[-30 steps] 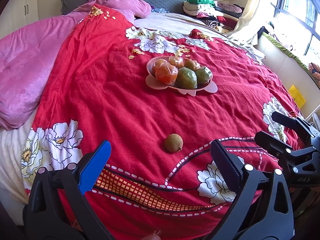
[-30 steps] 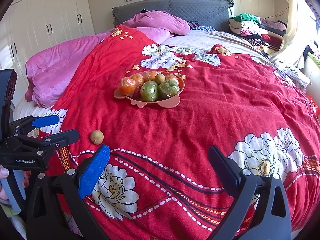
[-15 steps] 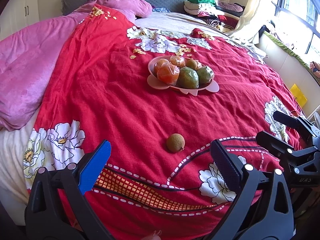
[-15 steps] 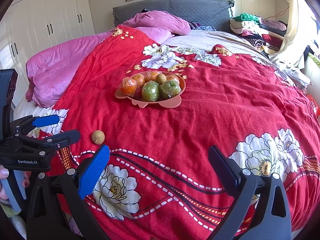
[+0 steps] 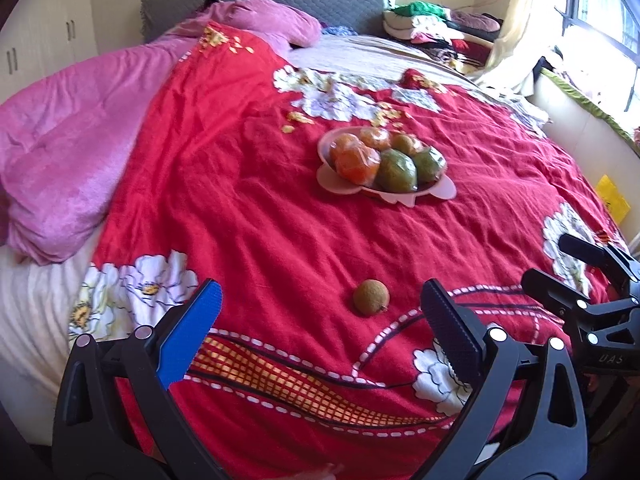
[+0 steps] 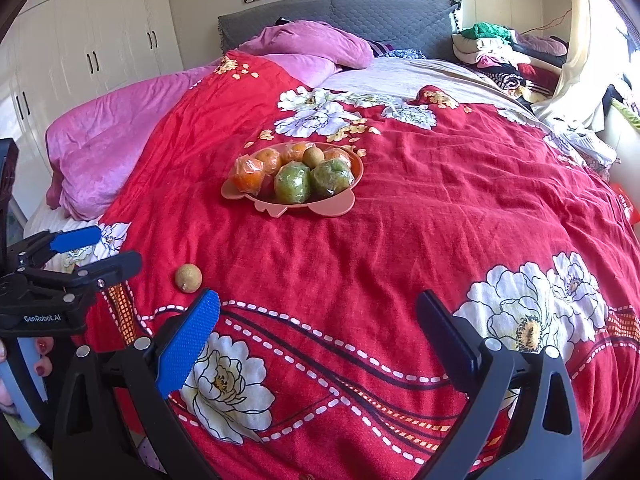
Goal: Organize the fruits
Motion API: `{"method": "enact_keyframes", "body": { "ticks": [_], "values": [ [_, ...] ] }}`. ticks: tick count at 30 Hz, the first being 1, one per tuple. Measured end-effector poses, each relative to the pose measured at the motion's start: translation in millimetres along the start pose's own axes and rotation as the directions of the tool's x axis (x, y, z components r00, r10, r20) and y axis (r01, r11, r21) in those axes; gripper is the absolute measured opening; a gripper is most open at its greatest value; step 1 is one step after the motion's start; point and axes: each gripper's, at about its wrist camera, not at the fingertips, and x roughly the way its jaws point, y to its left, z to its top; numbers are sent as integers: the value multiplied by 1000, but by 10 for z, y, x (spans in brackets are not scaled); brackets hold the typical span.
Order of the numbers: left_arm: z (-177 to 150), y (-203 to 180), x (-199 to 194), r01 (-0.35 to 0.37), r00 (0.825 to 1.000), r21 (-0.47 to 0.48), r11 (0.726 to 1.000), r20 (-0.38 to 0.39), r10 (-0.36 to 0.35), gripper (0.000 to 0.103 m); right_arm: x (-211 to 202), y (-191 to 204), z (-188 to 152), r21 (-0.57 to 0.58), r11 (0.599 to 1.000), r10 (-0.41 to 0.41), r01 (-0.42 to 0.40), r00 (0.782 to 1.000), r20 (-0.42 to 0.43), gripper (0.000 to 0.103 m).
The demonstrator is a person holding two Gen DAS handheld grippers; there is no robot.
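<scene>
On red floral bedspread (image 5: 248,208): lone brown fruit (image 5: 371,297) lies near the foot edge, well apart from pink plate (image 5: 440,191) of wrapped fruits (orange and green). Left gripper (image 5: 320,312) spread wide, empty; right gripper (image 6: 318,320) likewise released.
</scene>
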Motion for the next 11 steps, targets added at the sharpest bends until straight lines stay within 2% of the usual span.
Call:
{"method": "enact_keyframes", "body": {
  "ticks": [4, 6, 7, 9, 11],
  "values": [
    [66, 95, -10, 30, 999, -49, 998, 13, -30, 93, 73, -101, 38, 28, 1000, -8, 8, 1000, -5, 98],
    [129, 213, 87, 9, 1000, -70, 998, -8, -10, 93, 122, -265, 102, 72, 997, -23, 23, 1000, -13, 98],
    [185, 346, 208, -14, 999, -91, 996, -42, 11, 93, 158, -382, 156, 98, 995, -25, 27, 999, -23, 98],
    [282, 566, 367, -25, 999, -129, 991, -49, 19, 93, 250, -705, 310, 152, 984, -87, 89, 996, -20, 98],
    [452, 823, 633, -117, 992, -135, 984, -62, 110, 93, 392, -1026, 479, 169, 969, -183, 183, 983, -14, 98]
  ]
}}
